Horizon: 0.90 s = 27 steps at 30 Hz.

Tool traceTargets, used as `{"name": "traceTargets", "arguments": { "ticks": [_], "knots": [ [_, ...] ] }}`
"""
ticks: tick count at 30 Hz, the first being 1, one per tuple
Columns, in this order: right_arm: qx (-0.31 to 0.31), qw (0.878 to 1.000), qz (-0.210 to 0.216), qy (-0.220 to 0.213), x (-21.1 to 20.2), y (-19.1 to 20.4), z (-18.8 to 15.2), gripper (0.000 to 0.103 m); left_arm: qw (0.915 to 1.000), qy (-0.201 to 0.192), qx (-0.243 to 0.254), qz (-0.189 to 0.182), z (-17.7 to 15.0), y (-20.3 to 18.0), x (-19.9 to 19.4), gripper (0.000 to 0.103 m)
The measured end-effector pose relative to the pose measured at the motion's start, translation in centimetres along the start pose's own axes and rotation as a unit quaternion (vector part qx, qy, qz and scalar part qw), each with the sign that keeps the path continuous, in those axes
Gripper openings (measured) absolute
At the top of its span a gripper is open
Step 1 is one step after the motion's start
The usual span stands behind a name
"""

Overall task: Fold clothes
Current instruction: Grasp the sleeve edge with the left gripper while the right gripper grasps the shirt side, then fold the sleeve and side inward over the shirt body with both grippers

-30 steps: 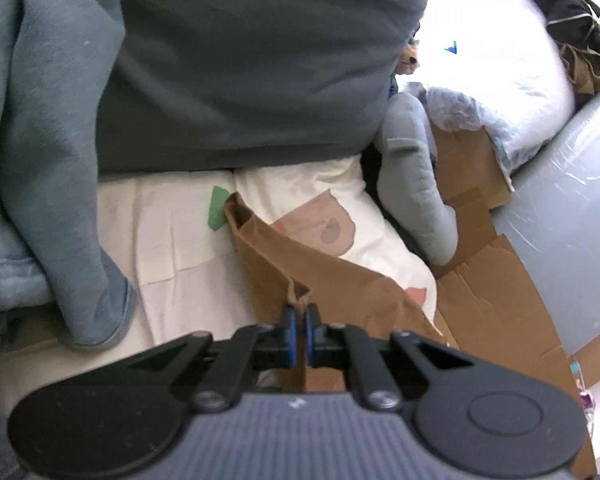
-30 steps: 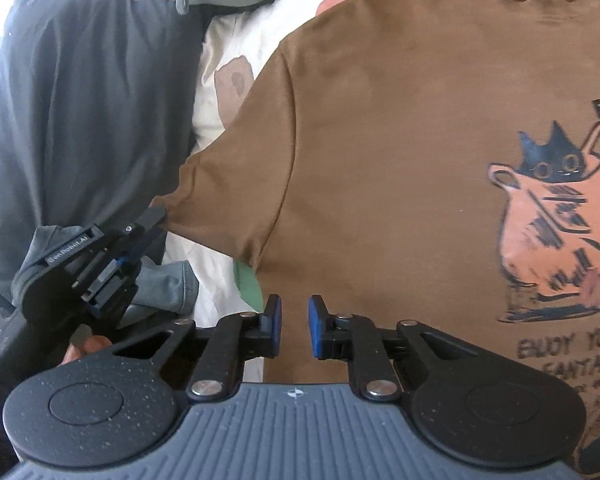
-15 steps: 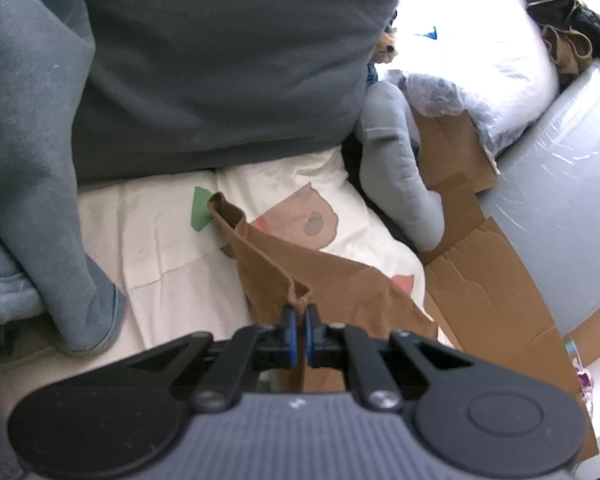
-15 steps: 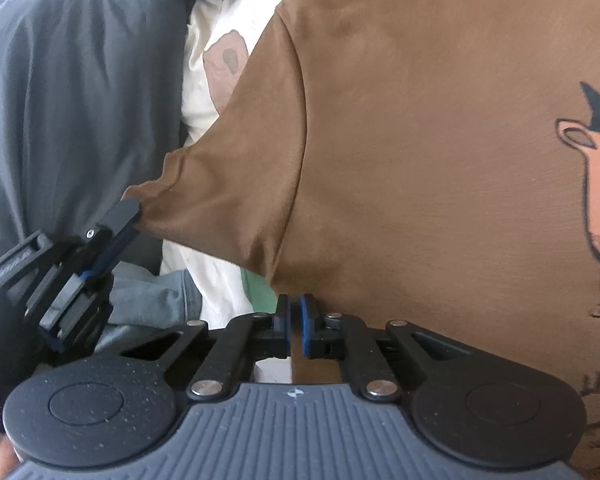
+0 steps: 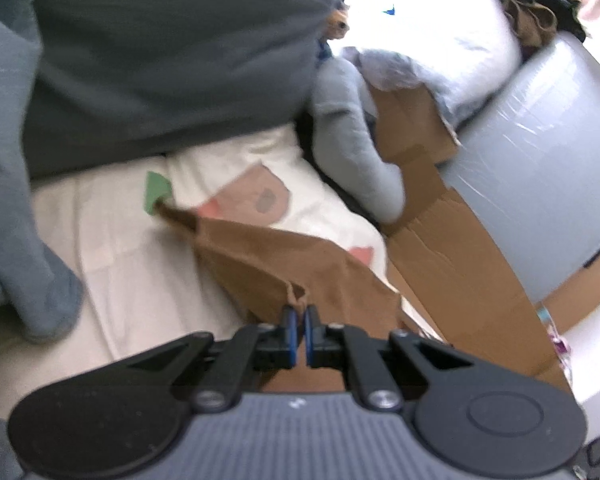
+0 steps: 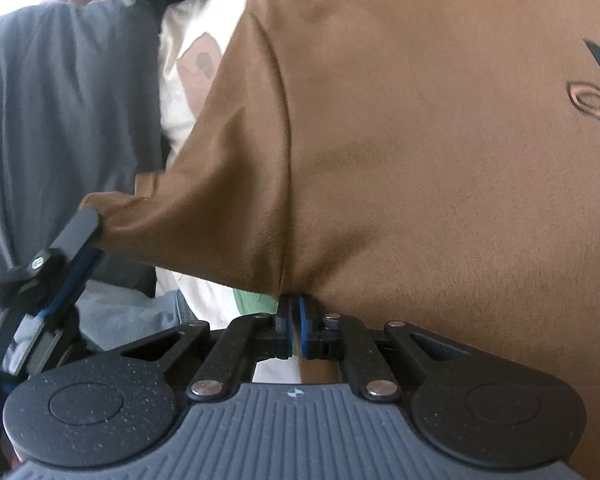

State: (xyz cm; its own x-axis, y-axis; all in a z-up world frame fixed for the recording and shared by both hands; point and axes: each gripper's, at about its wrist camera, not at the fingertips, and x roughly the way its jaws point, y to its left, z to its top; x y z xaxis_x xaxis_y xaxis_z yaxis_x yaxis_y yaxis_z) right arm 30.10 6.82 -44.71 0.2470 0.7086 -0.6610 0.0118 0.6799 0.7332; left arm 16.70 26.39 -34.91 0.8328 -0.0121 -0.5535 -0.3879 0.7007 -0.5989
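A brown T-shirt (image 6: pixel 420 140) with a cat print lies spread on a cream bedsheet (image 5: pixel 112 248). In the right wrist view my right gripper (image 6: pixel 294 308) is shut on the shirt's side edge just below the sleeve. The left gripper (image 6: pixel 82 232) shows there at the left, clamped on the end of that sleeve. From the left wrist view, my left gripper (image 5: pixel 299 314) is shut on a pinch of the brown T-shirt (image 5: pixel 300 264), which stretches away across the sheet towards a green patch (image 5: pixel 156 192).
A dark grey pillow (image 5: pixel 172 48) fills the far side. A blue-grey garment (image 5: pixel 16 184) hangs at the left. A grey plush limb (image 5: pixel 352 152), flattened cardboard (image 5: pixel 460 248), a white pillow (image 5: pixel 440 32) and a grey plastic-wrapped surface (image 5: pixel 540 168) lie to the right.
The right gripper's jaws went from open to shut on the shirt's edge and came closer to the fabric. The left gripper lifted the sleeve a little, pulling it taut.
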Motion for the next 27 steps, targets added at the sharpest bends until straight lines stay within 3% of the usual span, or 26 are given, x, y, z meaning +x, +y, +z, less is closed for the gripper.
{"name": "traceTargets", "arguments": {
  "ticks": [5,10,17,21,27],
  "knots": [
    [-0.005,1.0,0.002,-0.007,0.1,-0.3,-0.4,0.005,0.9997,0.017,0.005,-0.016,-0.9,-1.0,0.3,0.003],
    [-0.005,1.0,0.006,-0.011,0.3,-0.6,-0.6,0.007,0.997,0.062,0.028,-0.036,-1.6,-1.7,1.0,0.003],
    [-0.008,1.0,0.017,-0.021,0.3,-1.0,-1.1,0.006,0.9868,0.126,0.086,-0.053,-2.0,-2.8,2.3,0.003],
    [-0.001,1.0,0.02,-0.024,0.3,-1.2,-1.3,0.006,0.9802,0.167,0.093,-0.05,-2.2,-2.8,3.1,0.005],
    [-0.024,1.0,0.019,0.002,-0.7,-0.9,-1.0,0.01,0.9822,0.158,0.088,-0.052,-1.9,-2.5,1.8,0.018]
  ]
}}
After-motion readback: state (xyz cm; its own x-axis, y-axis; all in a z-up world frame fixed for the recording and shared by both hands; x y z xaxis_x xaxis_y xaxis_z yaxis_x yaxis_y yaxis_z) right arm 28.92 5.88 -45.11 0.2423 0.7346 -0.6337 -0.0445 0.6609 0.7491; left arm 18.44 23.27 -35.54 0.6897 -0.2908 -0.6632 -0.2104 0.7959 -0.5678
